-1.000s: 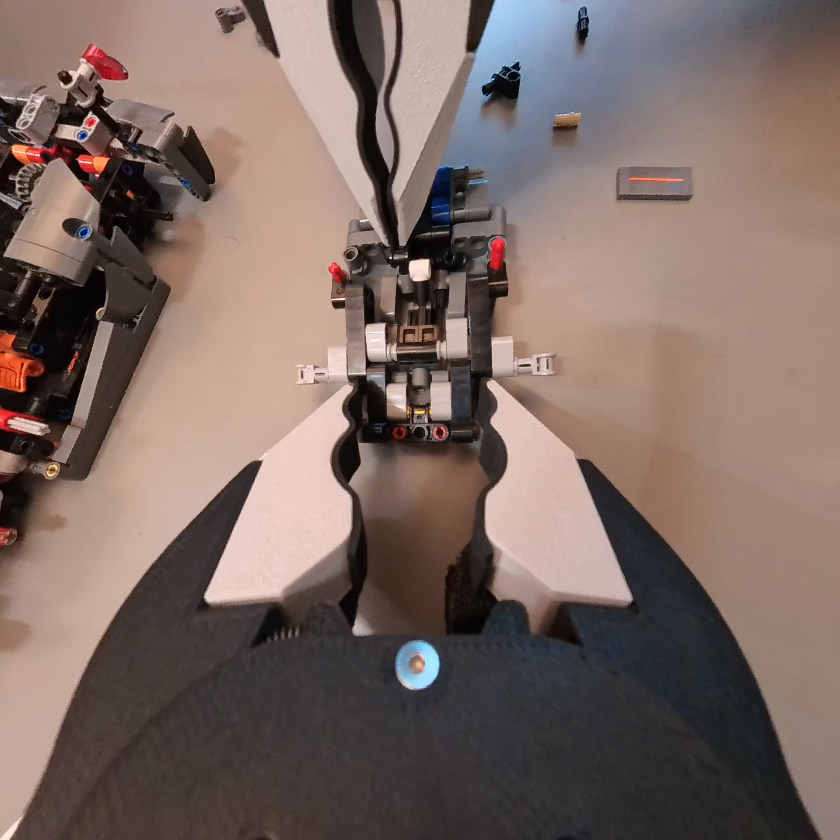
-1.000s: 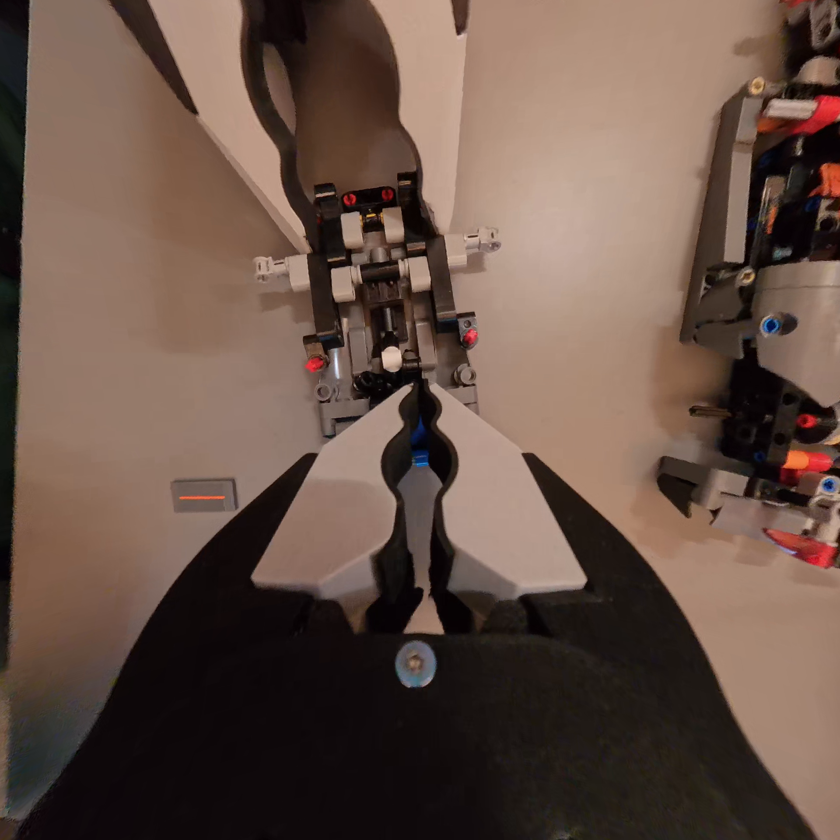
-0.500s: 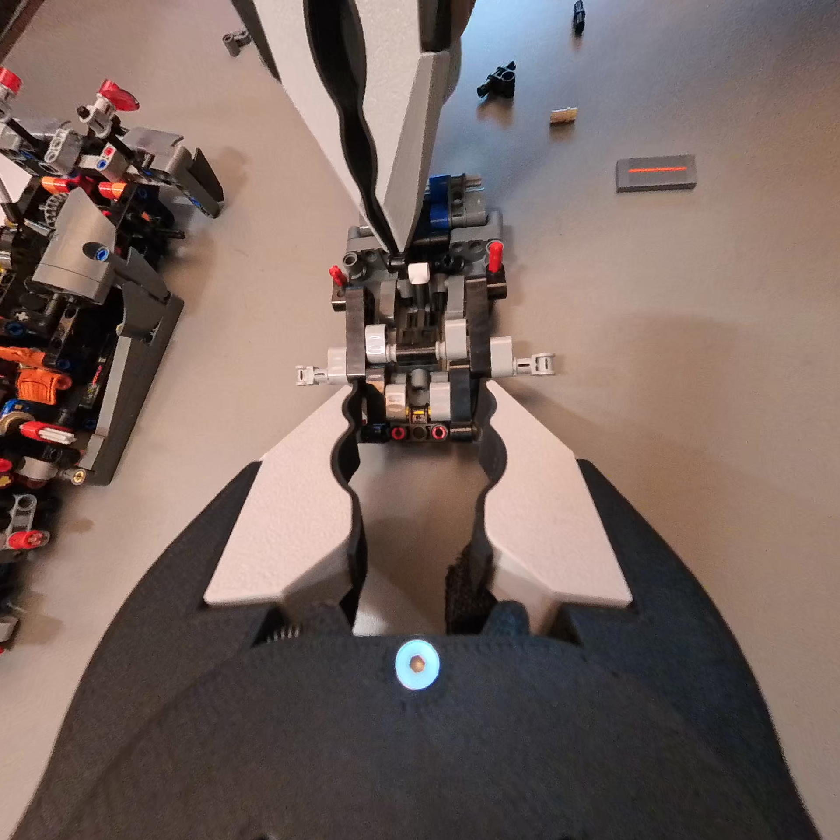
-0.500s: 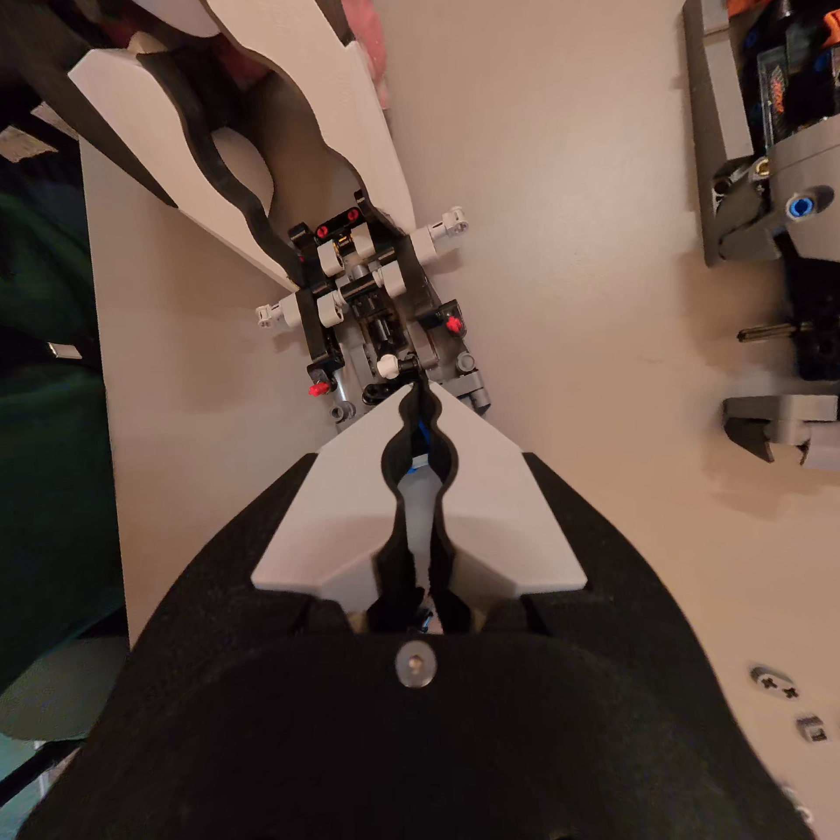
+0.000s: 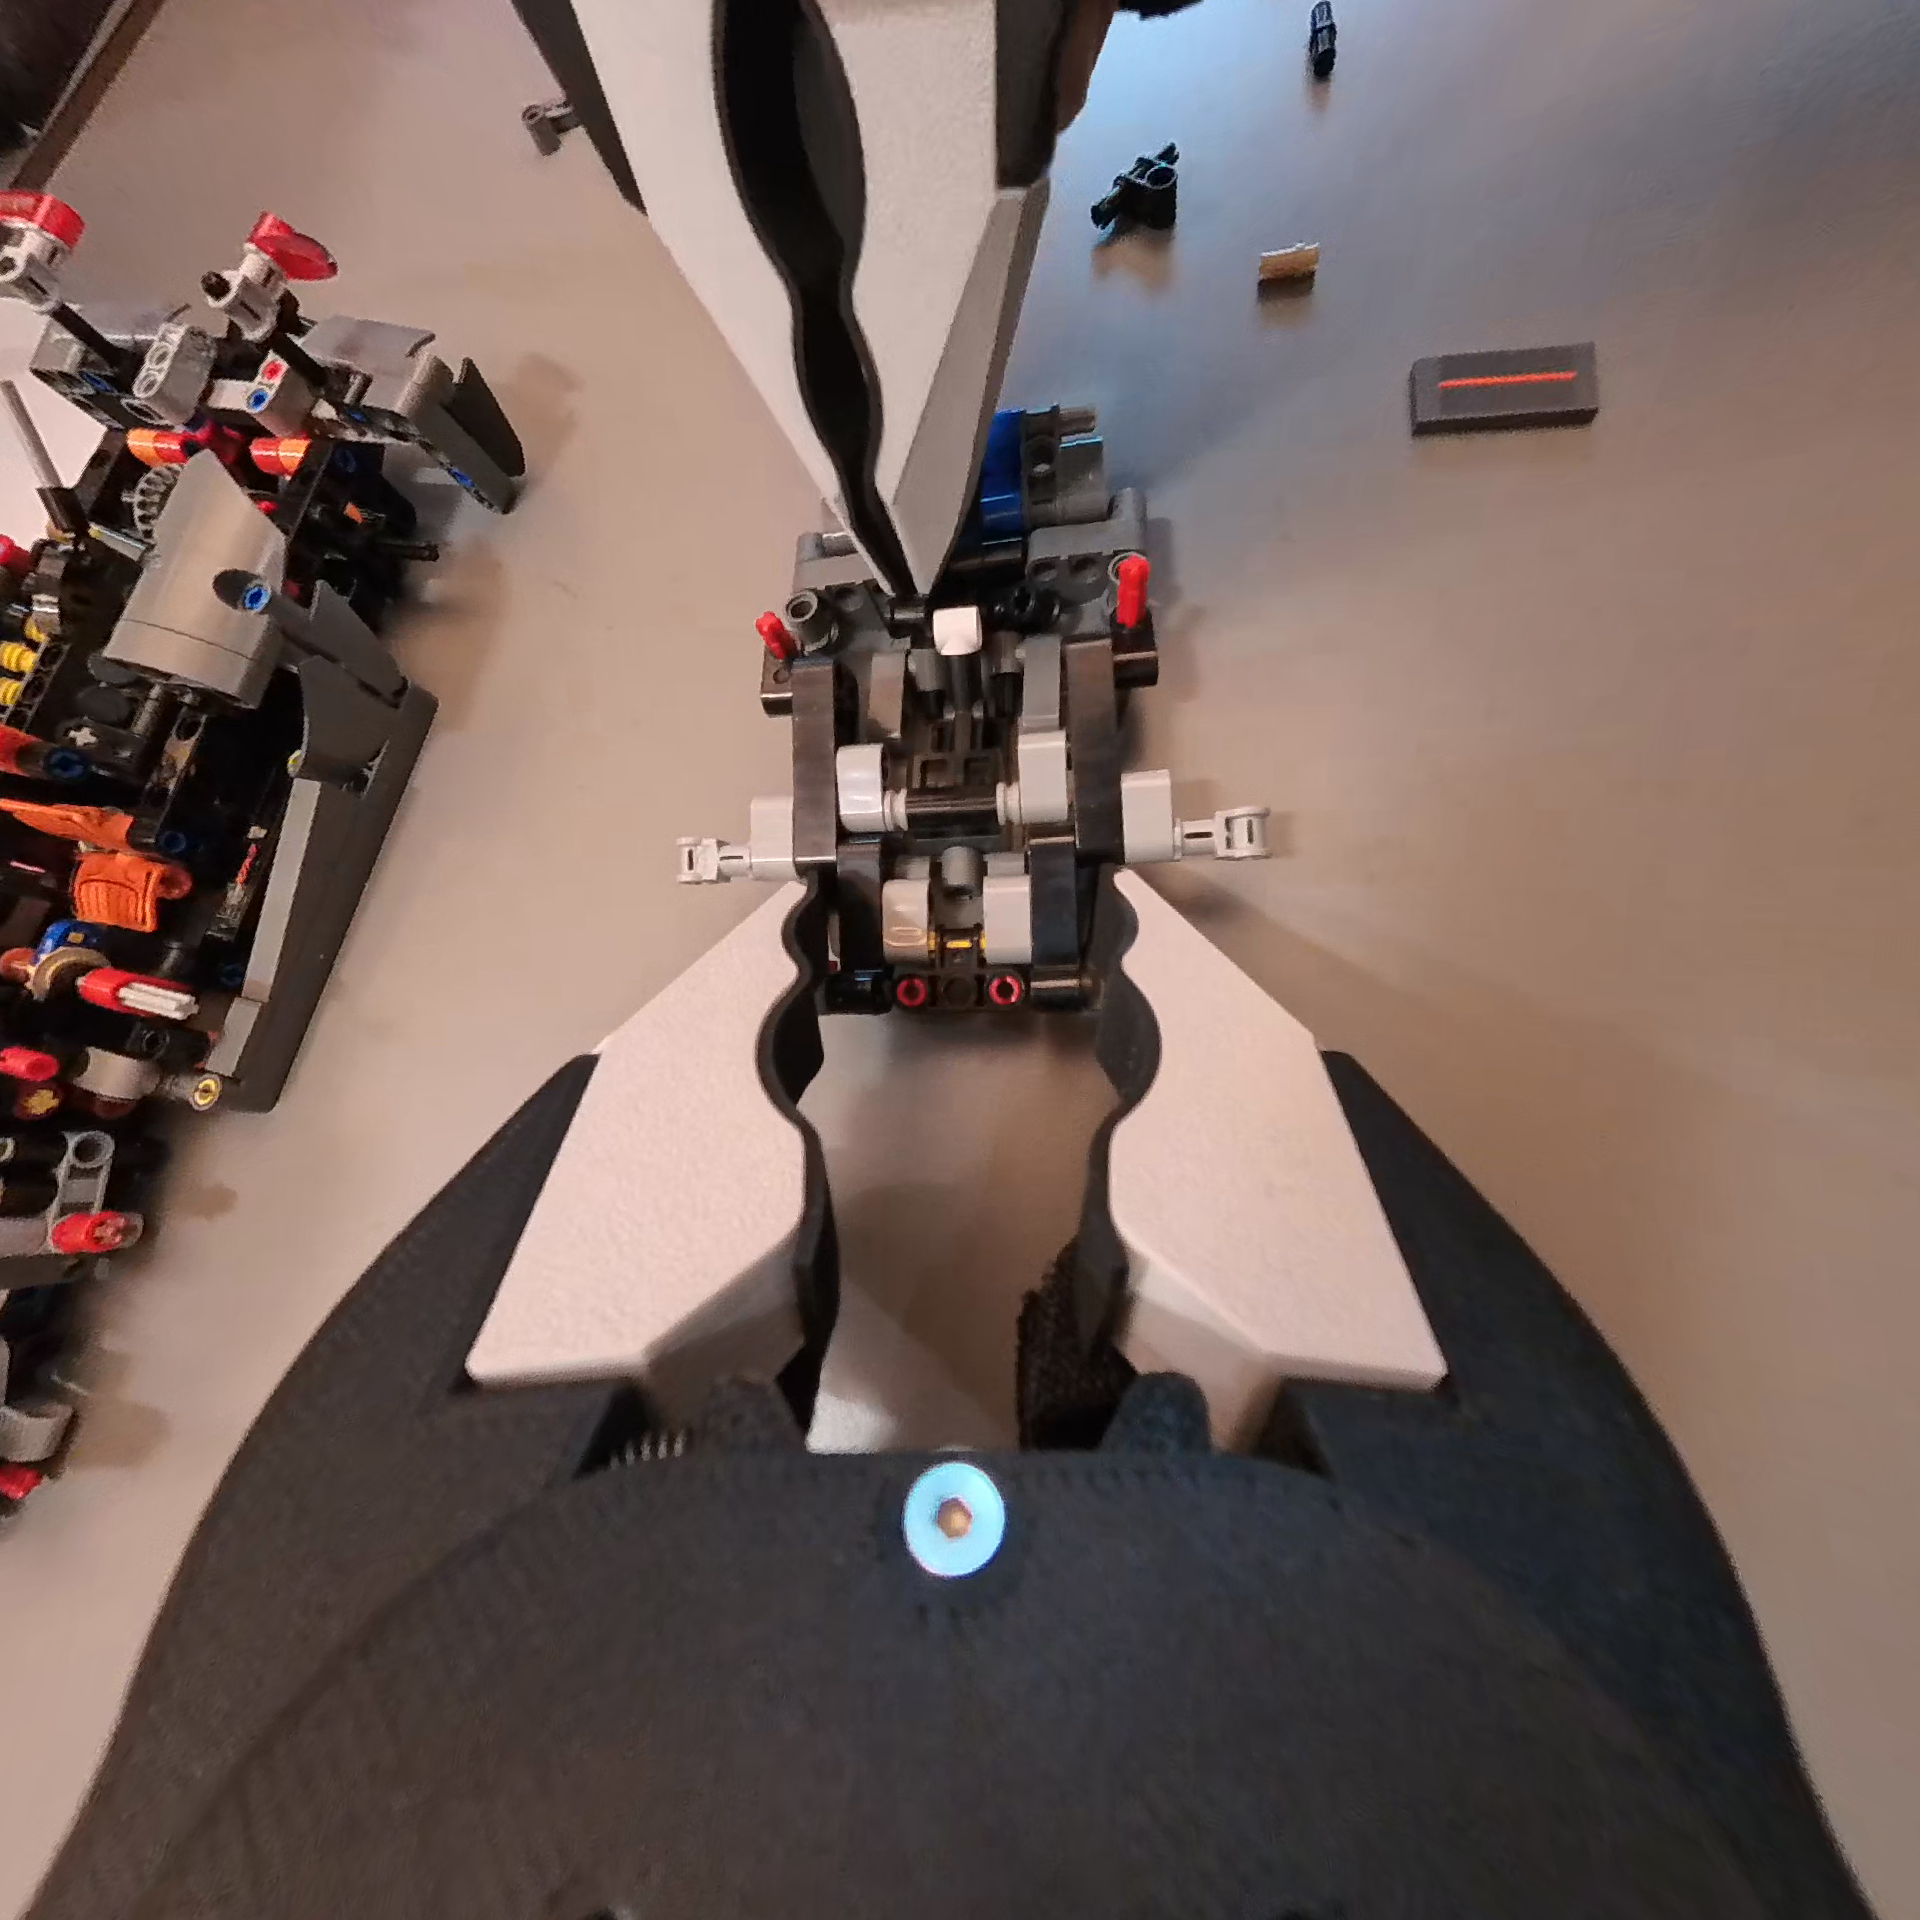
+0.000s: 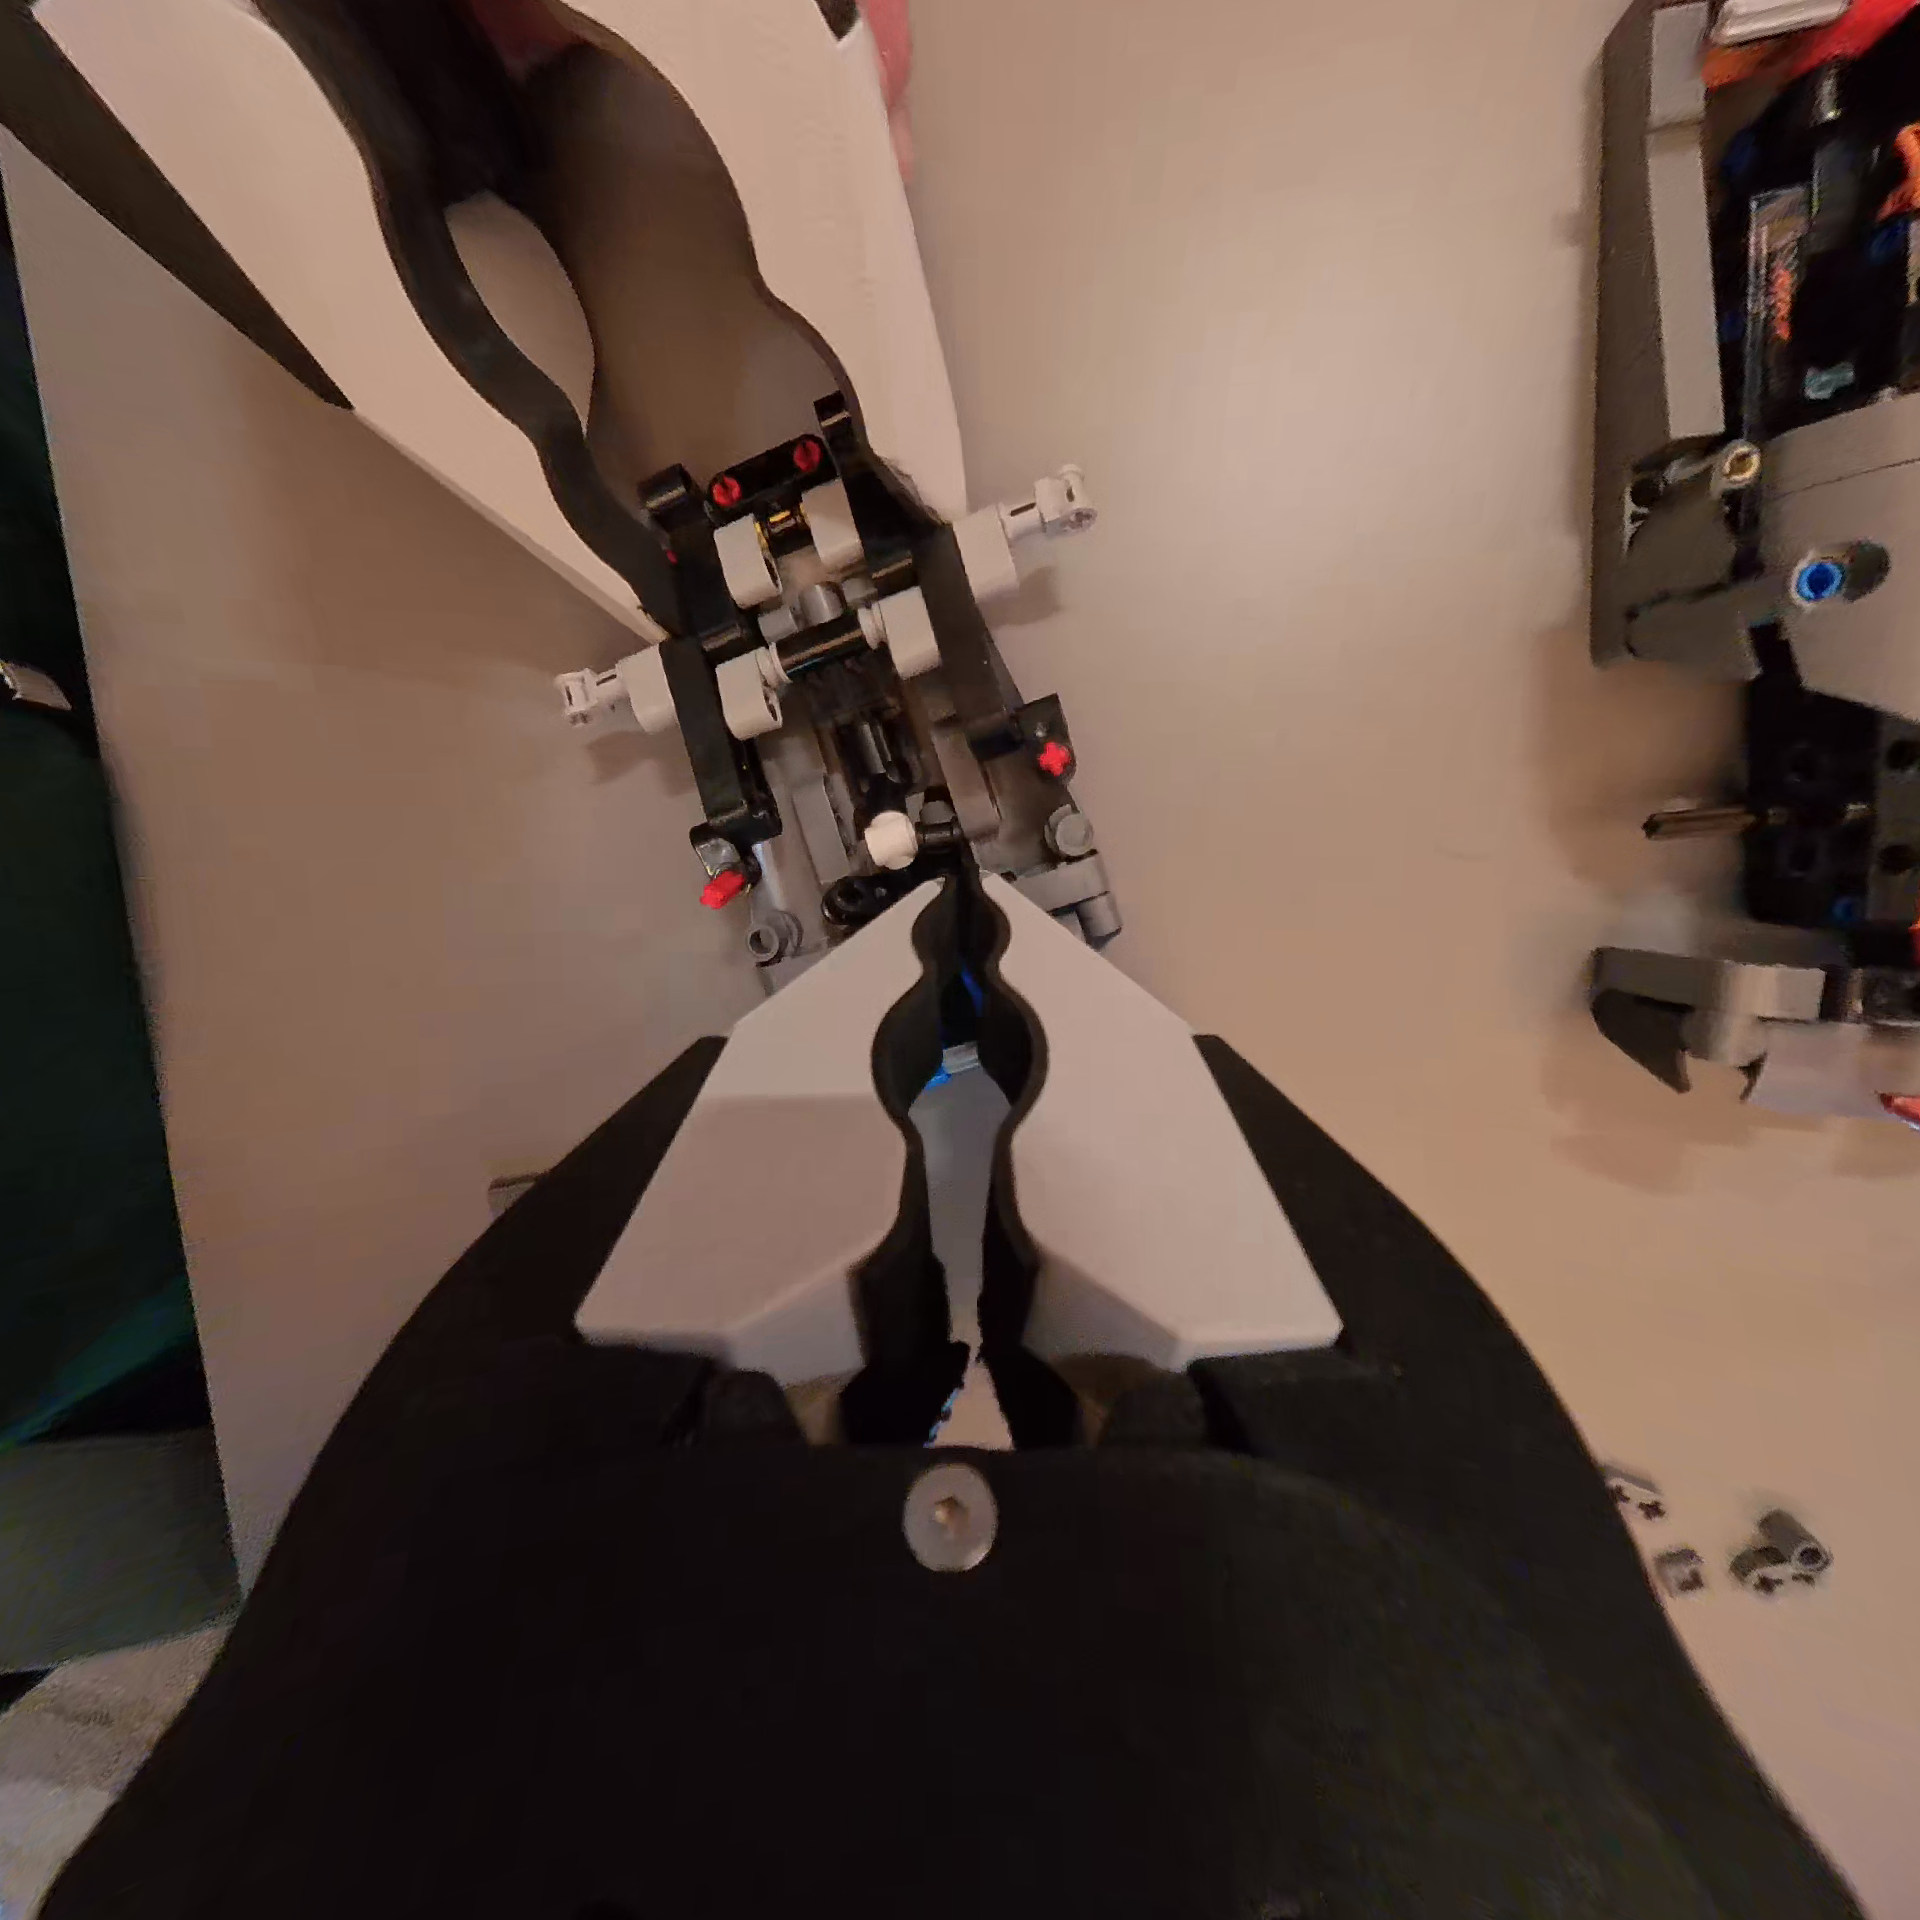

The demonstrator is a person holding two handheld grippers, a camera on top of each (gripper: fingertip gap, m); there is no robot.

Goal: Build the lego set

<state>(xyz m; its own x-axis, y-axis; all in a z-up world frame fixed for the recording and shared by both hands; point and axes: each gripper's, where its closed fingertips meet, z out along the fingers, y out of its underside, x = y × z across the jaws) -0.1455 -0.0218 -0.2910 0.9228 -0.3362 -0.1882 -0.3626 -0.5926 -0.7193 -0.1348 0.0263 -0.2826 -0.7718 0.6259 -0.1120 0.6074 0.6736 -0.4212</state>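
A small black and grey Technic sub-assembly [image 5: 956, 790] with red pins lies on the tan table. My left gripper [image 5: 961, 904] is shut on its near end, one finger against each side. My right gripper [image 5: 904, 592] comes in from the far side, shut, with its tips touching the far end beside a white knob [image 5: 956, 629]. In the right wrist view the sub-assembly [image 6: 831, 707] lies tilted just beyond my right gripper [image 6: 956, 894], and the left gripper's fingers [image 6: 582, 436] clasp its far end. Blue parts show behind the right fingers.
The large part-built model [image 5: 208, 644] stands at the left, and at the right in the right wrist view [image 6: 1766, 520]. Loose pieces lie far right: a dark grey tile with a red line [image 5: 1501, 387], a tan piece [image 5: 1288, 262], a black connector [image 5: 1138, 192]. Small grey pieces [image 6: 1782, 1558] lie near right. The grippers' ends are close to 6 cm from one another. My right tips are roughly 12 cm from the black connector [image 5: 1138, 192].
My right gripper has swung round while its tips stayed at the sub-assembly's far end. My left gripper keeps its hold, and more of the large model now shows beside it.
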